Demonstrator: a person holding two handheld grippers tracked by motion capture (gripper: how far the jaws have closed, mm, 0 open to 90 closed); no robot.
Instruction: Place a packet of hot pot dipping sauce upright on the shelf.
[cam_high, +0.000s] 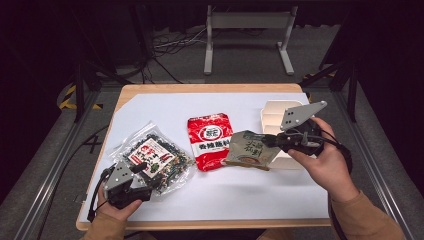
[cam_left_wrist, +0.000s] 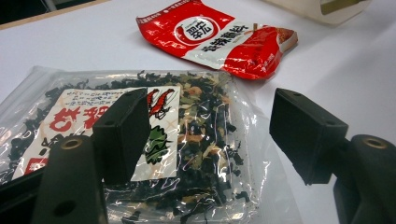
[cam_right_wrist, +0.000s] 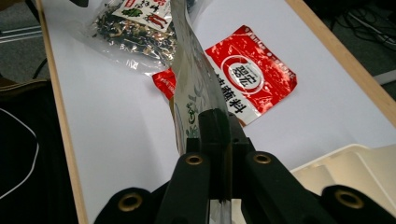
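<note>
Two tools: right tool (cam_high: 272, 141) lifting pouch (cam_high: 250, 150), left tool (cam_high: 137, 172) low

The red sachet (cam_left_wrist: 219, 39) beside the dried-vegetable packet (cam_left_wrist: 140, 140) bears white characters 香辣酱料 below a round emblem; the packet's label shows red characters too blurred to read.

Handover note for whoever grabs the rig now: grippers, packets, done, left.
Right gripper: shut on the edge of the grey-green sachet, lifted beside the white divided tray.
Left gripper: open, over the clear bag of dried vegetables, not gripping it.
Red sachet: flat on the table mid-way.
Done: grey-green sachet picked up.
Left, probably: put it in the tray, then the red sachet and the bag.
</note>
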